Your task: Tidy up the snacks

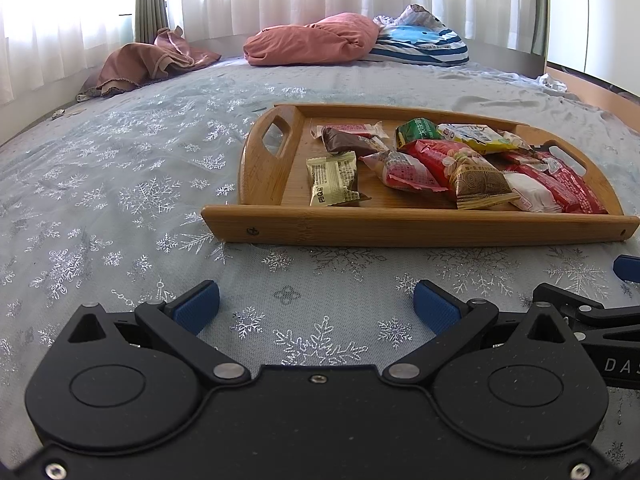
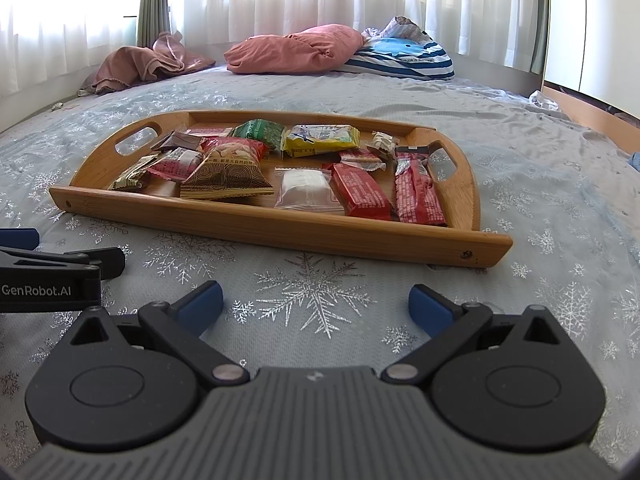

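Note:
A wooden tray (image 1: 400, 232) (image 2: 280, 228) with cut-out handles lies on the bed and holds several wrapped snacks. Among them are a pale yellow packet (image 1: 332, 178), a red peanut bag (image 2: 228, 168), a yellow-green packet (image 2: 320, 140), a clear white packet (image 2: 306, 190) and red bars (image 2: 416, 190). My left gripper (image 1: 316, 304) hovers open above the bedspread, short of the tray's near rail, holding nothing. My right gripper (image 2: 316, 304) is likewise open and empty in front of the tray. Each gripper shows at the edge of the other's view.
The bed has a grey-blue snowflake cover (image 2: 316, 300). A pink pillow (image 1: 316, 40), a blue striped pillow (image 1: 420, 44) and a crumpled brown cloth (image 1: 148, 64) lie at the far end under white curtains. A wooden bed edge (image 2: 592, 120) runs along the right.

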{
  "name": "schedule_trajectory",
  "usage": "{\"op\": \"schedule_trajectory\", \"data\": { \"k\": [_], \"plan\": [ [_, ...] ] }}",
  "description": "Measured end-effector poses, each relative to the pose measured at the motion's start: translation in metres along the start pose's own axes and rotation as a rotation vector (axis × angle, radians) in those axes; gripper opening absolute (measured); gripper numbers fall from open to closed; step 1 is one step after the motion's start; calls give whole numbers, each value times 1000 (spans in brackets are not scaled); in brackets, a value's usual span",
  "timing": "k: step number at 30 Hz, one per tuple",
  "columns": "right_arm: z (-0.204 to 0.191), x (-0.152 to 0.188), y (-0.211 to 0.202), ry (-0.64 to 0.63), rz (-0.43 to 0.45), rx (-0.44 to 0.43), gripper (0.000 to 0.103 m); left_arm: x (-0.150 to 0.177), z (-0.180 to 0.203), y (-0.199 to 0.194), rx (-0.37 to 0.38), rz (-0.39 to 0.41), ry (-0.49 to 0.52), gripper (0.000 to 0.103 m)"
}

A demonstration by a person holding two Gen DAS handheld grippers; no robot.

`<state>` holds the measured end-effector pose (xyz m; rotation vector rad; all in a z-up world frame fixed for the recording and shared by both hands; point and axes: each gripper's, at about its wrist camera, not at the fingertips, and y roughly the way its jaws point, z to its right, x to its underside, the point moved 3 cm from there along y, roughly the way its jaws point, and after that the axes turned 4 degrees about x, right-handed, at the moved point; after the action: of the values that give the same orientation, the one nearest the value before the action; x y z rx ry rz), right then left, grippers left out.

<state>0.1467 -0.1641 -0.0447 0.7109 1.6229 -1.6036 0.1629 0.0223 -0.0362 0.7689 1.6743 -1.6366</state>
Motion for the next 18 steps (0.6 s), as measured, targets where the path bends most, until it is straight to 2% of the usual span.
{"op": "schedule_trajectory", "data": {
  "k": [18],
  "plan": [
    [0, 0, 0, 0, 1, 0, 103, 0, 1, 0, -5, 3, 5, 103]
  ]
}}
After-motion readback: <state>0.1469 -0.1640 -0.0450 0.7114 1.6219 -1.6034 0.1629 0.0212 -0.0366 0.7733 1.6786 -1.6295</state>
